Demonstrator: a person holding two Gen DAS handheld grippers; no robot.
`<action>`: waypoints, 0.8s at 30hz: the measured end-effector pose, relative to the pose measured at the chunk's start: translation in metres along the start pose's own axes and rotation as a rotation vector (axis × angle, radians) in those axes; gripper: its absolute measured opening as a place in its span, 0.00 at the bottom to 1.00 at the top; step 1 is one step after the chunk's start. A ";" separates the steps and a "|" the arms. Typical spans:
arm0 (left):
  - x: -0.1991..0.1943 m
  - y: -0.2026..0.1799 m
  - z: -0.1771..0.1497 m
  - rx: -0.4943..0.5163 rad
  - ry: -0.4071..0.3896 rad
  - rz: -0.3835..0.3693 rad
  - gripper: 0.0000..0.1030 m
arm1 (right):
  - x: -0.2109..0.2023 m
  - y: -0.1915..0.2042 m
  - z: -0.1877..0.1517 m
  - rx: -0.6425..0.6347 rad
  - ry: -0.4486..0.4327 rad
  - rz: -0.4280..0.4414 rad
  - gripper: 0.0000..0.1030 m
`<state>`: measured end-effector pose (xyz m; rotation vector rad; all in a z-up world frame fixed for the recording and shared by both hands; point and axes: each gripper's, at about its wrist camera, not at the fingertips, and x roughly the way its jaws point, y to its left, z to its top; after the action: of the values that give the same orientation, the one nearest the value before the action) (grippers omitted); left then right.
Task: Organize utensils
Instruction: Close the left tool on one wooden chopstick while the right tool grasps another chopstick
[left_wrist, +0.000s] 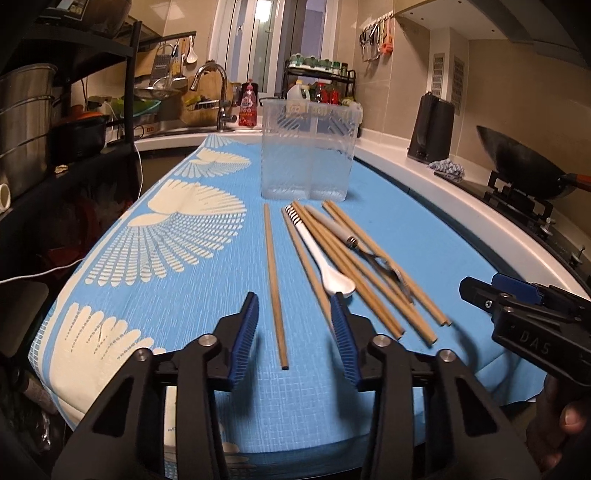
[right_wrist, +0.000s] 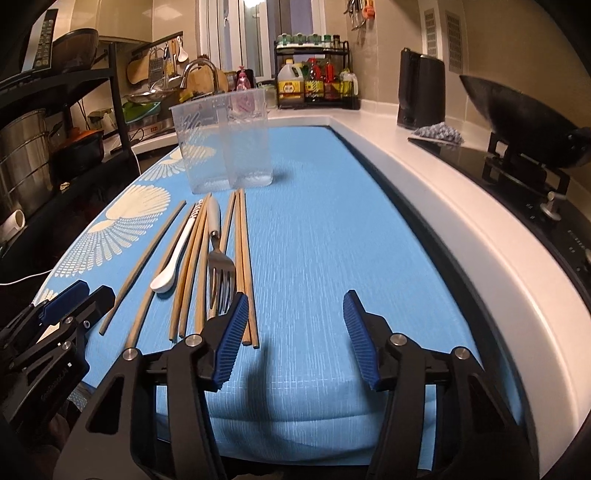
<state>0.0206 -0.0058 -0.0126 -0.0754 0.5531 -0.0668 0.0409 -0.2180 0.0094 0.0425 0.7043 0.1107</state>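
Both empty, part-open, the left gripper (left_wrist: 293, 325) straddles a lone chopstick (left_wrist: 274, 284) and the right gripper (right_wrist: 293, 325) hovers beside the utensil pile (right_wrist: 207, 258), below the clear holder (right_wrist: 225, 144) awaiting sorting.

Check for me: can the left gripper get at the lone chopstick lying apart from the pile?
Probably yes. The lone chopstick lies straight between the left gripper's open fingers on the blue mat, with nothing across it.
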 end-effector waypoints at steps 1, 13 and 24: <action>0.003 0.001 -0.001 0.001 0.009 0.005 0.30 | 0.003 0.000 -0.001 0.000 0.004 0.005 0.46; 0.013 0.004 -0.014 0.023 0.027 0.026 0.23 | 0.021 0.011 -0.006 -0.039 0.035 0.075 0.29; 0.012 0.005 -0.020 0.059 -0.021 0.045 0.09 | 0.023 0.017 -0.010 -0.097 0.055 0.090 0.14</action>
<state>0.0207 -0.0033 -0.0361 -0.0061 0.5315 -0.0385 0.0504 -0.1987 -0.0114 -0.0218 0.7509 0.2334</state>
